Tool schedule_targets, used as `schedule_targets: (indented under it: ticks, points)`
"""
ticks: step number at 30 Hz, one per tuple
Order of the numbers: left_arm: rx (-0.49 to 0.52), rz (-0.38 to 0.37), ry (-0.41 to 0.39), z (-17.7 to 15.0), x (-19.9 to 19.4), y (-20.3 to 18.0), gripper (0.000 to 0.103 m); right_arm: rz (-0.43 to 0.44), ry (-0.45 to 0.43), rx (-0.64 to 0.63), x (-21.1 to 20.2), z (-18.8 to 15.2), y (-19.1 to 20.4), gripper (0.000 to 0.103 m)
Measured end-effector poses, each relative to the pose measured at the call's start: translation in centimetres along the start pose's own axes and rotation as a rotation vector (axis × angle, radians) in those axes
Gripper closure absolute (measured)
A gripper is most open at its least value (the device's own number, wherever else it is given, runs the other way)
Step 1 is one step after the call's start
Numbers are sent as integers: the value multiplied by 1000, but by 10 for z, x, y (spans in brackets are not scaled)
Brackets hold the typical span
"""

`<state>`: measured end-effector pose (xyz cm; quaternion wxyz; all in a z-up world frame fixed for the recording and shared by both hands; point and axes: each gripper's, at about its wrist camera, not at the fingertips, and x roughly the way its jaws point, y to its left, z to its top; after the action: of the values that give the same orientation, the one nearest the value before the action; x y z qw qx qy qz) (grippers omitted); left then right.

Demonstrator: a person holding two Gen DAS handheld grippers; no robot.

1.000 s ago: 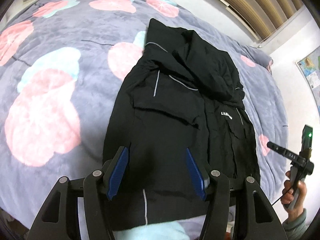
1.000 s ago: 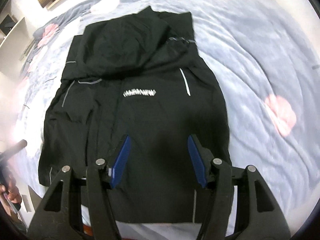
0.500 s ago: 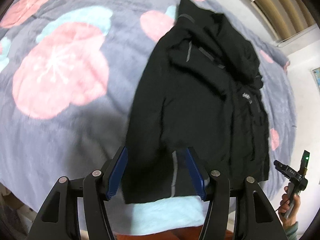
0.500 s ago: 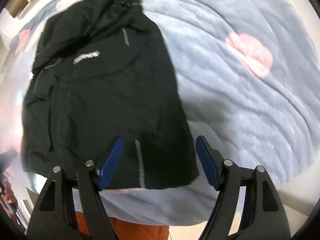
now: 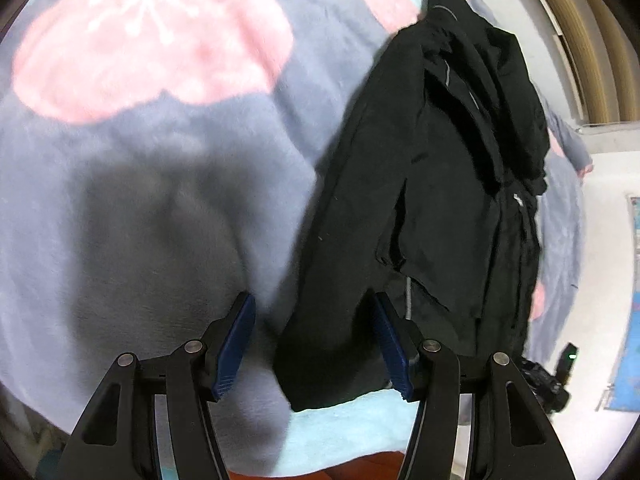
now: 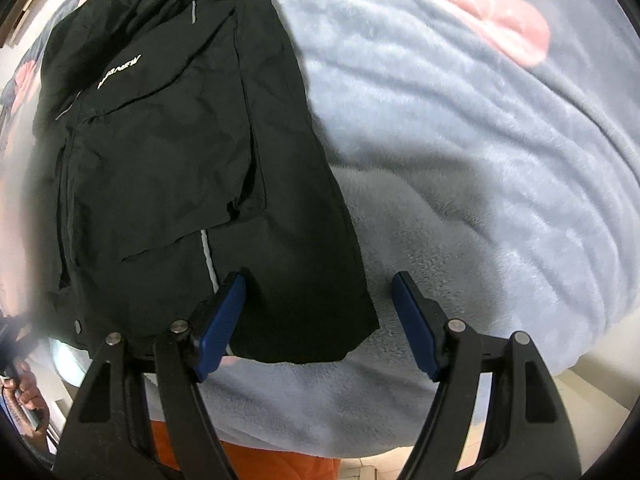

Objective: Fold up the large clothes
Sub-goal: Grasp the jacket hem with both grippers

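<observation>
A black jacket [image 5: 420, 208] lies flat on a grey blanket [image 5: 152, 208] with pink flowers [image 5: 152, 32], its hem at the near edge. The left gripper [image 5: 314, 344] hangs released over the jacket's near left corner. The right gripper [image 6: 318, 324], also released, straddles the near right corner. A hand [image 6: 28, 390] shows at far left.
</observation>
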<state>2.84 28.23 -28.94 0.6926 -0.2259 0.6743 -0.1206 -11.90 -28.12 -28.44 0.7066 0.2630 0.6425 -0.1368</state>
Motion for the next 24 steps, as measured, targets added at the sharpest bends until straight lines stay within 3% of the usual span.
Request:
schedule_targets:
  ticks: [7,15,17,20,22,24]
  points:
    - [81,27,34,-5,11,-18,41,72,35,41,9,-7,-7,26]
    - [49,12,62,3,22,-9,41,140,50,128,21,6,-28,25]
    - [65,15,37,1,18,-12,46,121,53,95,18,7,-24,32]
    - [120,47,17,-2,10,-19,68,110,60,51,11,5,-17,61]
    - [147,50,12,-2,4,-26,74,115,47,24,3,1,-11,79]
    - [179,50,3,0,-2,-34,79,87,27,-28,-4,-1,1,81]
